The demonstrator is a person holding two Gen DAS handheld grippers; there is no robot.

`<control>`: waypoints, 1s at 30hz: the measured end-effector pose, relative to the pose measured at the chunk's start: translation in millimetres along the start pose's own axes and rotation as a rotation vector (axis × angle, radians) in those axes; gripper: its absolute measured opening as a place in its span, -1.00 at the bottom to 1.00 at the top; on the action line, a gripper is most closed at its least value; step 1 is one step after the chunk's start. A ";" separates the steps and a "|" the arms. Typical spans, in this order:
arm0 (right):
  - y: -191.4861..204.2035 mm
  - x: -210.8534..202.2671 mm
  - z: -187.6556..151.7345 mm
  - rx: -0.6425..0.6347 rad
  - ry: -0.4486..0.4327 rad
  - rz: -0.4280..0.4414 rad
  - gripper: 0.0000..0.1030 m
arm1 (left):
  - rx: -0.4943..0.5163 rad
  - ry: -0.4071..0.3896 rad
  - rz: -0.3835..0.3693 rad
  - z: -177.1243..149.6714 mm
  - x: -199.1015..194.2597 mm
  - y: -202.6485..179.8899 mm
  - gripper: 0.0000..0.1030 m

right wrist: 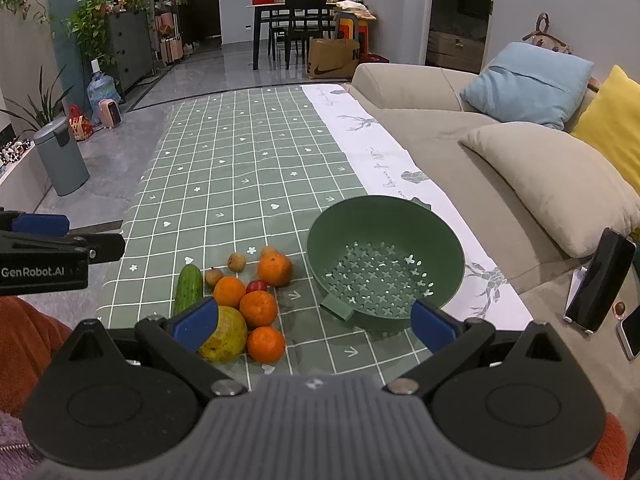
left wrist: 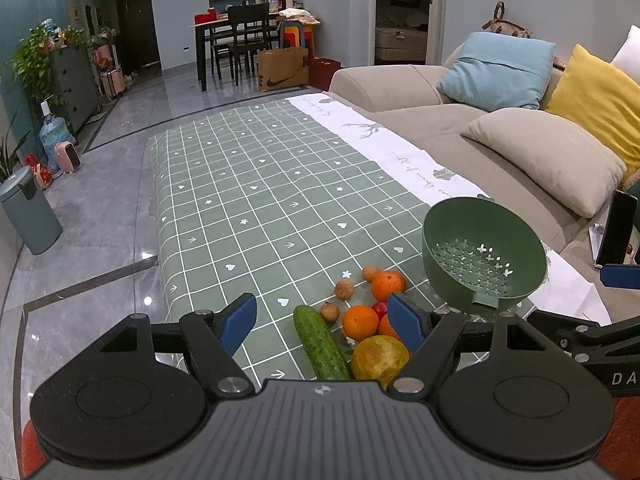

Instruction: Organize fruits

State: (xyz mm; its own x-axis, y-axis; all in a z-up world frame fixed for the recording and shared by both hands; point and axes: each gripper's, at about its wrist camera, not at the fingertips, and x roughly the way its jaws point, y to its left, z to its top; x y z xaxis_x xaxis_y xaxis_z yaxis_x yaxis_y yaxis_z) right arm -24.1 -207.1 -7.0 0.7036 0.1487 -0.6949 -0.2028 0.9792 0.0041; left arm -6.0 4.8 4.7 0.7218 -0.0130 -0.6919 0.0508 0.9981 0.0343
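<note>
A pile of fruit lies on the green checked tablecloth (right wrist: pixel 248 168): a cucumber (right wrist: pixel 188 288), several oranges (right wrist: pixel 274 269), a large yellow-green fruit (right wrist: pixel 228 336), a small red fruit (right wrist: pixel 256 286) and small brown round fruits (right wrist: pixel 236 262). An empty green colander (right wrist: pixel 360 224) stands just right of the pile. My right gripper (right wrist: pixel 315 325) is open above the near table edge, its left finger in front of the yellow-green fruit. My left gripper (left wrist: pixel 322 320) is open over the cucumber (left wrist: pixel 320 344) and oranges (left wrist: pixel 360 322), with the colander (left wrist: pixel 440 236) to its right.
A beige sofa (right wrist: pixel 460 152) with cushions runs along the table's right side. A phone on a stand (right wrist: pixel 596 280) sits near the right corner. A grey bin (right wrist: pixel 60 156) stands on the floor at left. The left gripper's body (right wrist: pixel 40 256) shows at that view's left edge.
</note>
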 end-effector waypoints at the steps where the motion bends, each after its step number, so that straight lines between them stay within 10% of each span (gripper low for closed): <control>1: 0.7 -0.1 0.4 -0.001 0.001 0.000 0.91 | -0.002 -0.001 0.000 0.0 0.2 1.2 0.70; 25: 0.5 31.7 -7.1 0.018 0.058 0.045 0.90 | -0.043 0.125 -0.086 -5.0 30.1 19.0 0.62; 30: 7.3 65.4 -13.3 0.040 0.110 0.177 0.46 | -0.069 0.236 -0.108 -17.9 68.6 26.1 0.35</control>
State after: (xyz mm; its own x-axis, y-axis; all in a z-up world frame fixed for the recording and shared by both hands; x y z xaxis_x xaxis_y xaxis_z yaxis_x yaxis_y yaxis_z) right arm 11.4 -192.1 -61.9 0.5804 0.3054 -0.7549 -0.2880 0.9441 0.1605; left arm 32.5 31.0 -54.8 0.5331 -0.1135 -0.8384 0.0662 0.9935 -0.0925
